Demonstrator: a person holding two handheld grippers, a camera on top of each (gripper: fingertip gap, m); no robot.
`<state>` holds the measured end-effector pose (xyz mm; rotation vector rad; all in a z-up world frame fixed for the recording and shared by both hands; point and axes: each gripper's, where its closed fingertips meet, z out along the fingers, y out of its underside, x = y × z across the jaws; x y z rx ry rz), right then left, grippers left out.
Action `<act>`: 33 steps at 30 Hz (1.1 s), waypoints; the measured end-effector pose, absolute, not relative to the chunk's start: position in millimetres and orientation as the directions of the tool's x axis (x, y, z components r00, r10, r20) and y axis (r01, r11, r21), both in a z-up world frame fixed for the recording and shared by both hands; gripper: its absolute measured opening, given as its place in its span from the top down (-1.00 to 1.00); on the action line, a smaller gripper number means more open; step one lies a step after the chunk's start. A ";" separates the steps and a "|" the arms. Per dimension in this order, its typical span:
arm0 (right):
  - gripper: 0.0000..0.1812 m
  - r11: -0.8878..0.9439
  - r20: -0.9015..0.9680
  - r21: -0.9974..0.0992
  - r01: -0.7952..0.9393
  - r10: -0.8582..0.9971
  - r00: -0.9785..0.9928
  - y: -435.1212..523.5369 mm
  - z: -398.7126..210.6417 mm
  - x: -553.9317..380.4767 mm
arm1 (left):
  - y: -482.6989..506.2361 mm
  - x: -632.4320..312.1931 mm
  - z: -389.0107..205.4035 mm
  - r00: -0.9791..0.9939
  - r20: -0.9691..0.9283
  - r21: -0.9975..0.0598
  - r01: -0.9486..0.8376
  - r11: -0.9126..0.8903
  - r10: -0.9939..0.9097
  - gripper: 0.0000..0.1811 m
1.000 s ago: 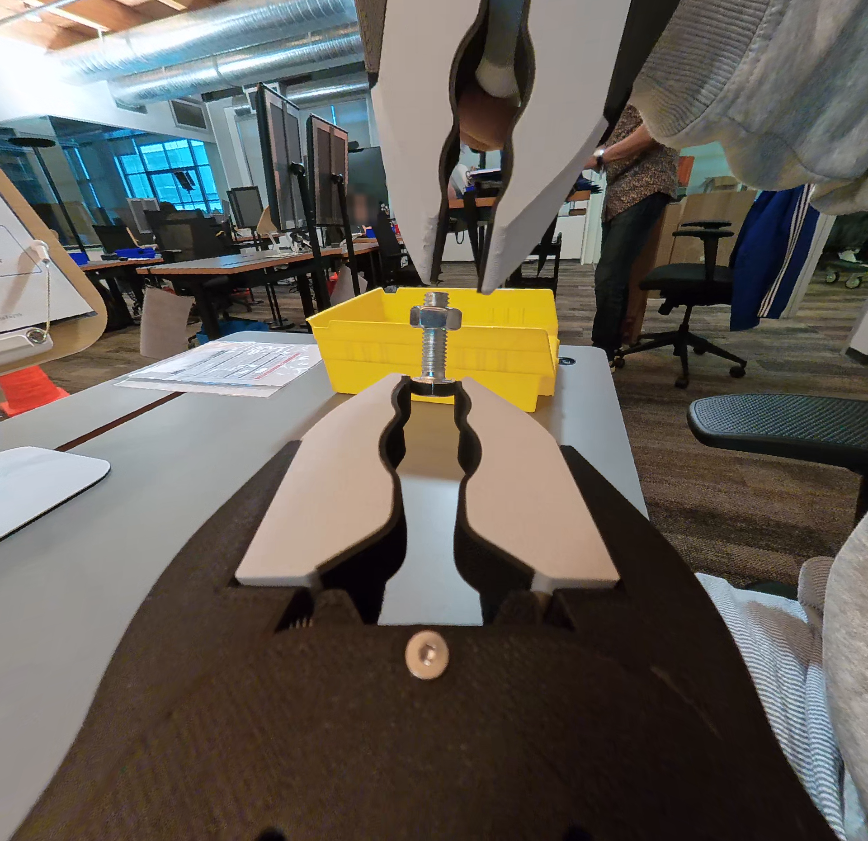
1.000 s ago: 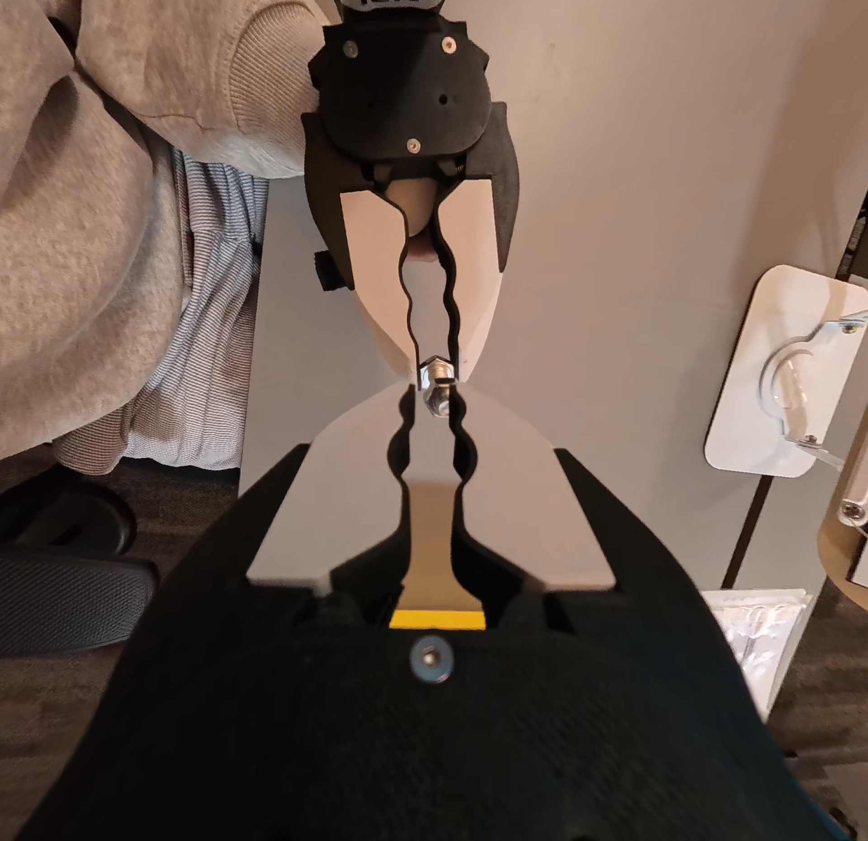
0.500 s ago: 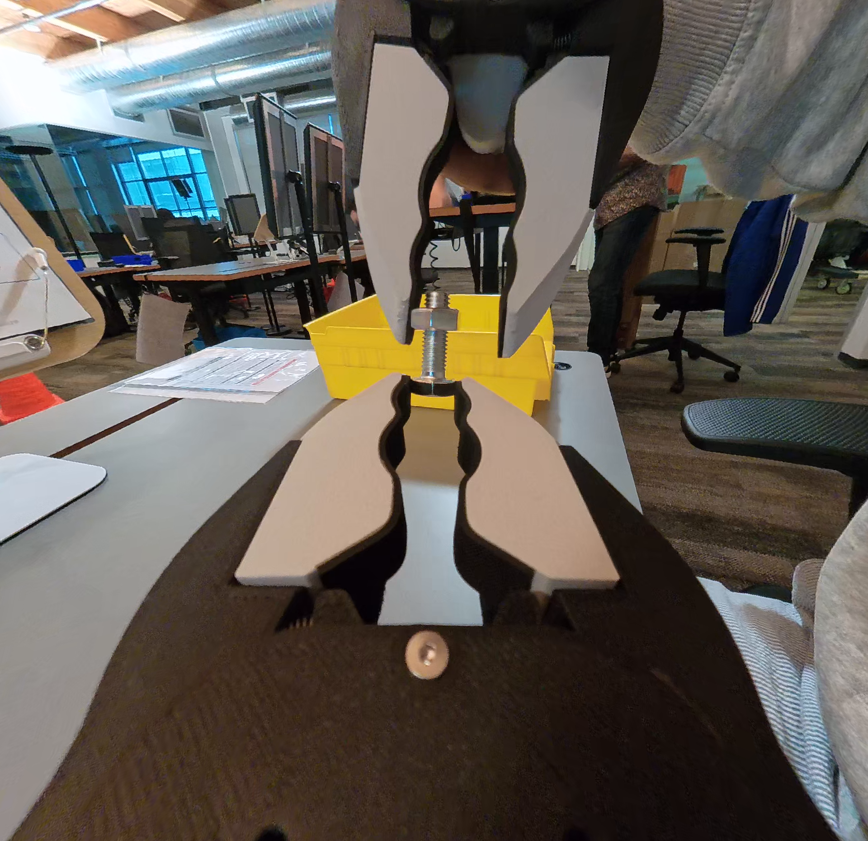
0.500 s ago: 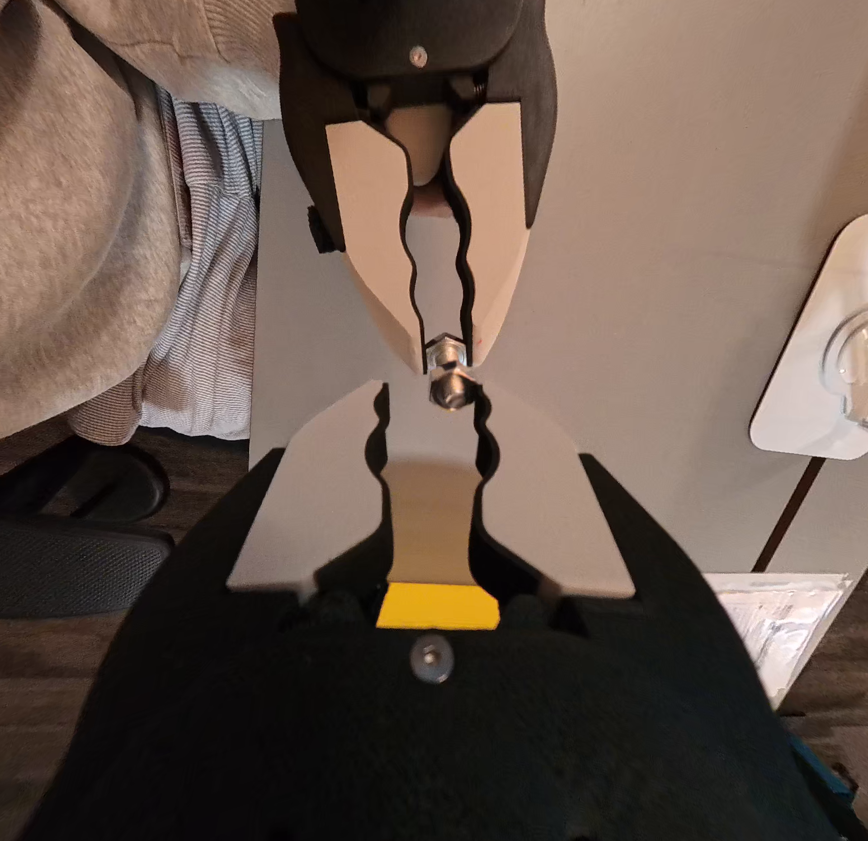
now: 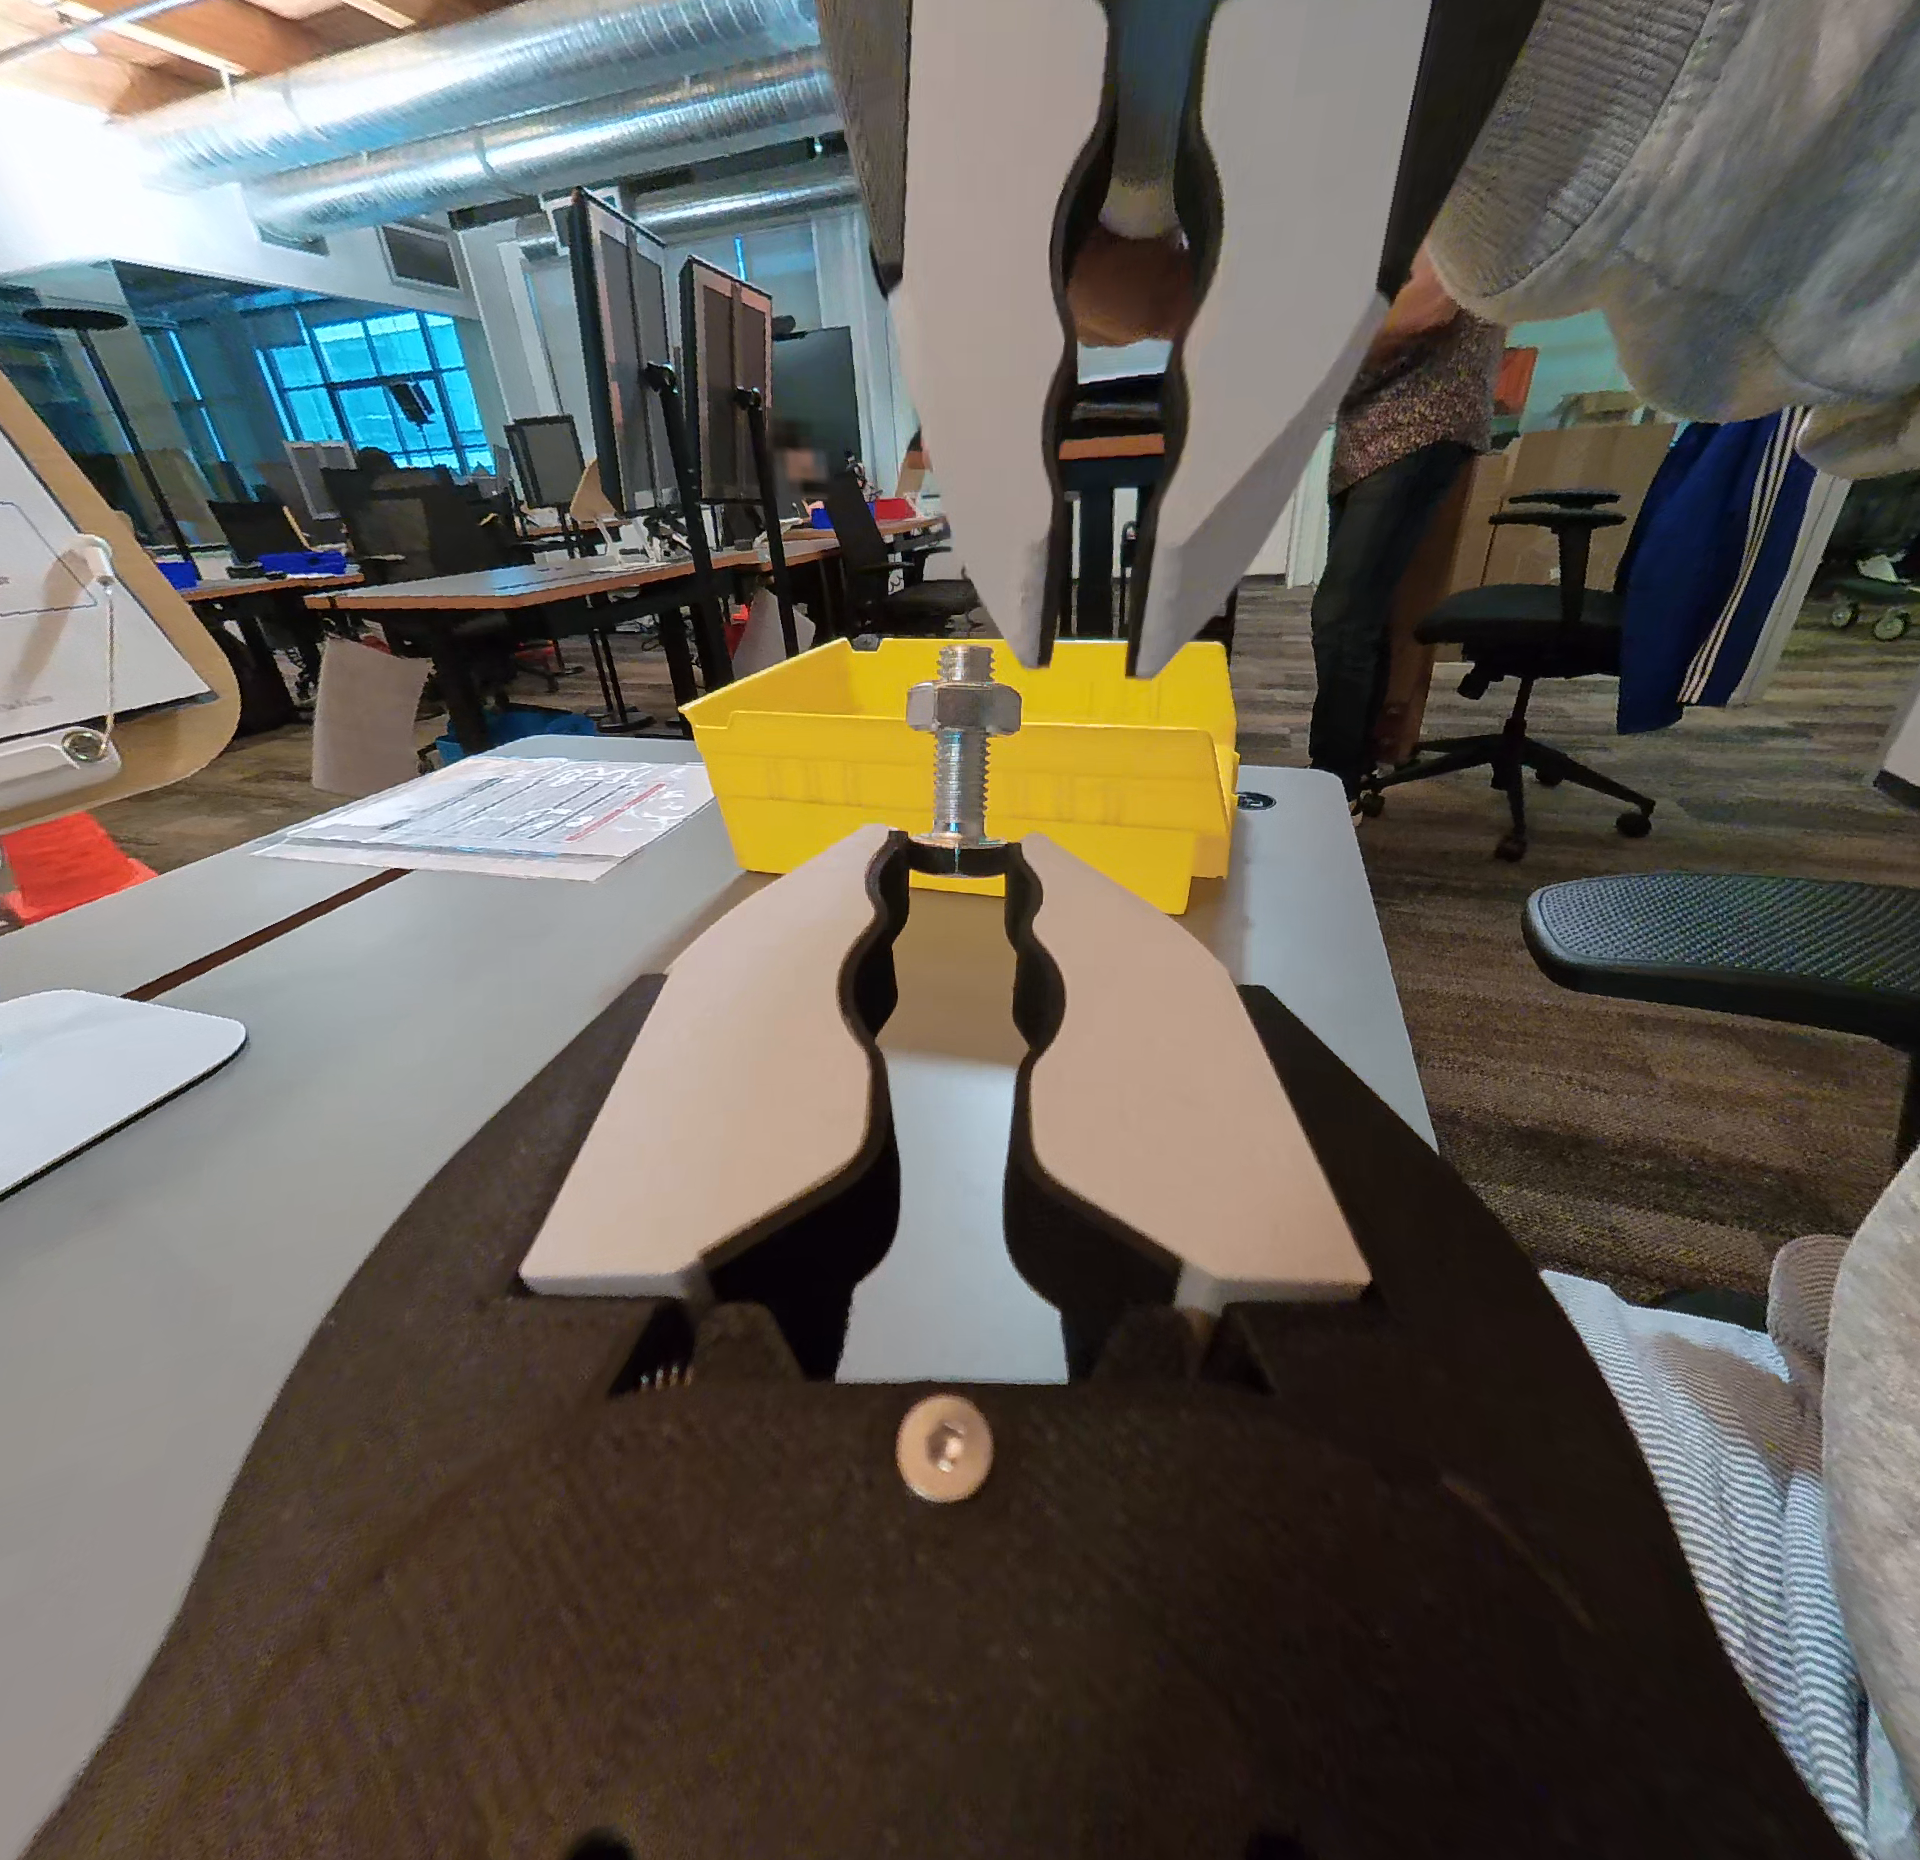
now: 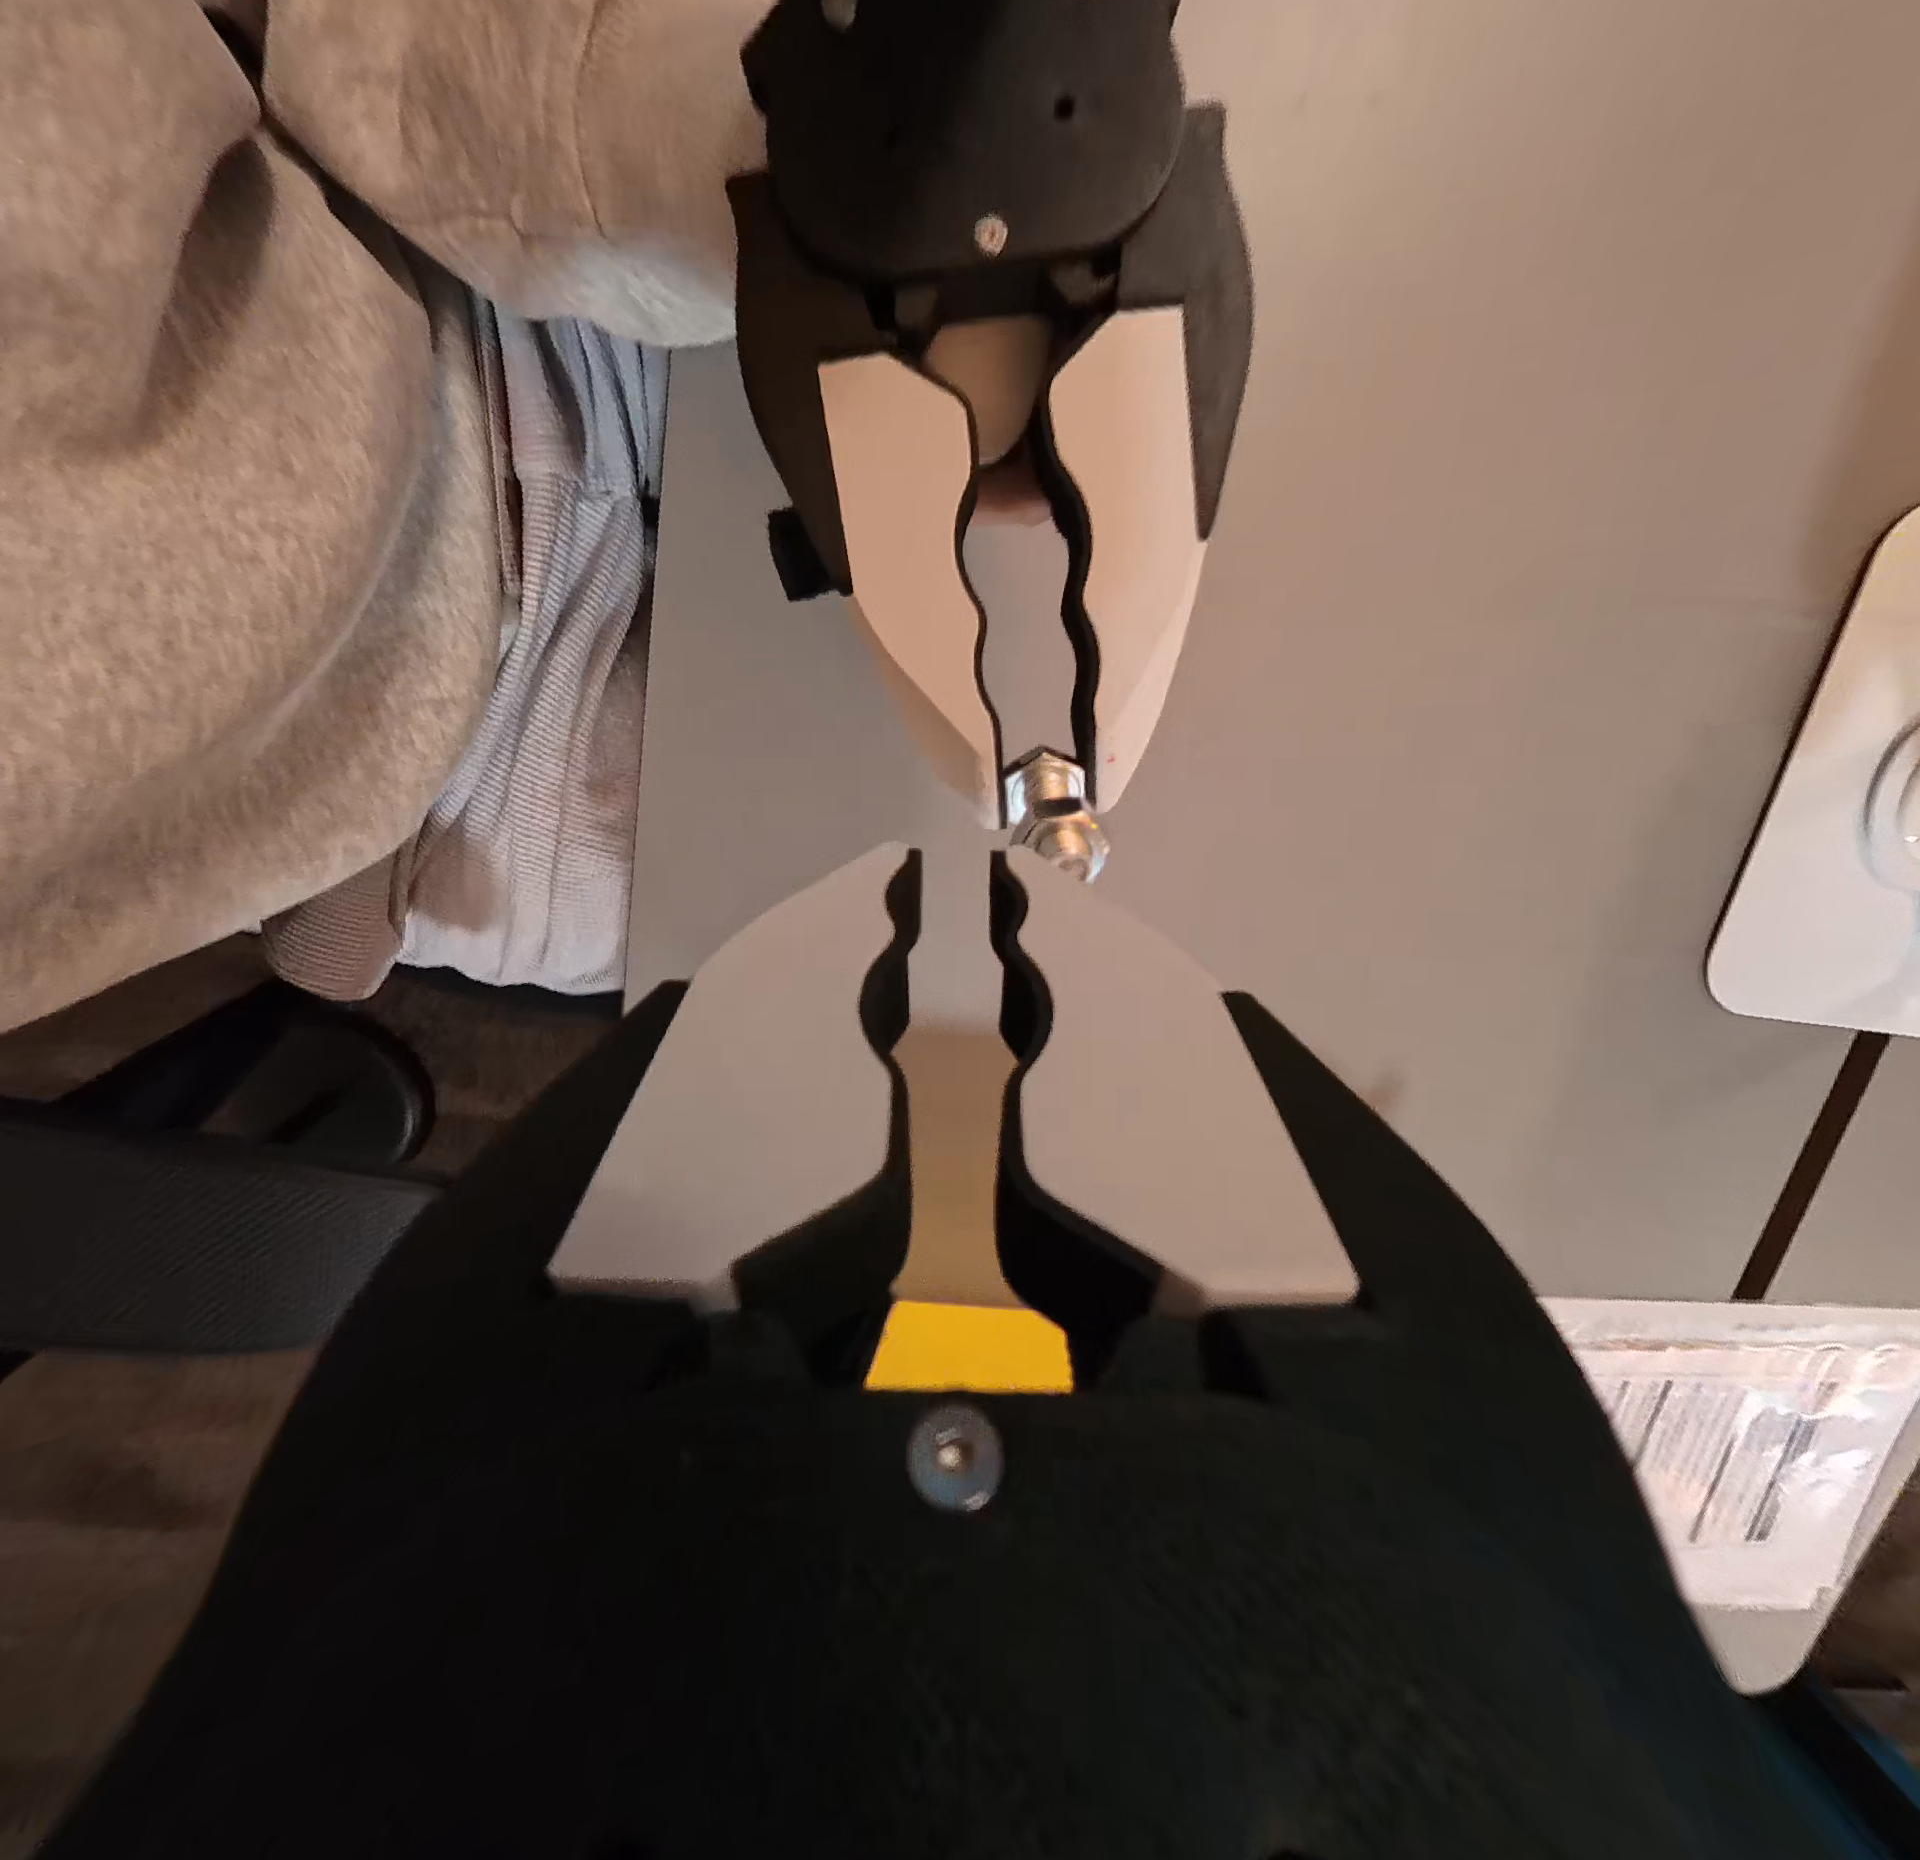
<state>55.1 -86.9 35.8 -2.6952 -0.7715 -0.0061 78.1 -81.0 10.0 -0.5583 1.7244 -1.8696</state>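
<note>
Steel bolt (image 5: 961, 761): we see it bright and threaded, standing upright by its head, a hex nut (image 5: 962, 711) sitting near its top end.
Left gripper (image 5: 951, 860): we find its tips clenched on the bolt's head, above the grey table (image 5: 312, 1031).
Right gripper (image 5: 1091, 657): it hangs point-down just above and beside the nut, its jaws a narrow gap apart, gripping nothing.
Behind: a yellow bin (image 5: 831, 761) stands on the table, a printed sheet (image 5: 488, 818) to its left.

A bolt (image 5: 962, 761) stands upright between the jaws; a bin (image 5: 1091, 771) sits behind on the tabletop (image 5: 312, 979).
</note>
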 end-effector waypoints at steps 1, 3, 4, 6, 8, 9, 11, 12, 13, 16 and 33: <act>0.87 -0.793 0.107 -0.329 0.514 0.509 0.854 -84.7 38.9 55.9 | -80.9 78.0 10.3 -0.774 -0.052 -0.994 0.104 -0.046 -0.631 0.79; 0.87 -0.780 0.162 -0.336 0.528 0.504 0.848 -80.2 43.6 61.4 | -80.9 77.3 11.2 -0.776 -0.051 -0.993 0.107 -0.051 -0.628 0.79; 0.87 -0.773 0.190 -0.337 0.536 0.502 0.844 -78.3 45.4 64.2 | -81.0 76.9 11.5 -0.778 -0.051 -0.993 0.108 -0.053 -0.626 0.79; 0.87 -0.770 0.211 -0.340 0.541 0.498 0.841 -76.8 46.9 67.4 | -81.3 76.2 12.1 -0.779 -0.054 -0.992 0.113 -0.055 -0.625 0.79; 0.86 -0.774 0.205 -0.339 0.535 0.495 0.845 -77.1 46.1 68.7 | -81.9 75.2 12.8 -0.782 -0.057 -0.991 0.117 -0.057 -0.620 0.79; 0.86 -0.775 0.203 -0.338 0.534 0.495 0.845 -77.3 45.4 69.4 | -82.2 74.9 13.0 -0.783 -0.058 -0.991 0.119 -0.058 -0.619 0.79; 0.86 -0.777 0.188 -0.336 0.532 0.498 0.847 -78.0 43.3 69.1 | -82.6 73.9 14.0 -0.786 -0.062 -0.990 0.125 -0.060 -0.616 0.79; 0.87 -0.778 0.179 -0.338 0.530 0.500 0.848 -78.1 42.6 68.3 | -82.6 74.0 13.4 -0.785 -0.064 -0.991 0.124 -0.056 -0.616 0.79; 0.87 -0.778 0.174 -0.338 0.529 0.501 0.848 -78.0 41.8 68.0 | -82.9 73.8 13.6 -0.786 -0.064 -0.990 0.125 -0.057 -0.615 0.79; 0.88 -0.778 0.155 -0.336 0.531 0.510 0.846 -78.2 38.7 66.1 | -83.1 73.1 14.0 -0.787 -0.070 -0.990 0.131 -0.056 -0.614 0.80; 0.90 -0.812 0.265 -0.423 0.402 0.313 0.912 -89.4 57.4 108.5 | -77.1 79.4 14.2 -0.768 -0.003 -0.990 0.092 -0.106 -0.641 0.53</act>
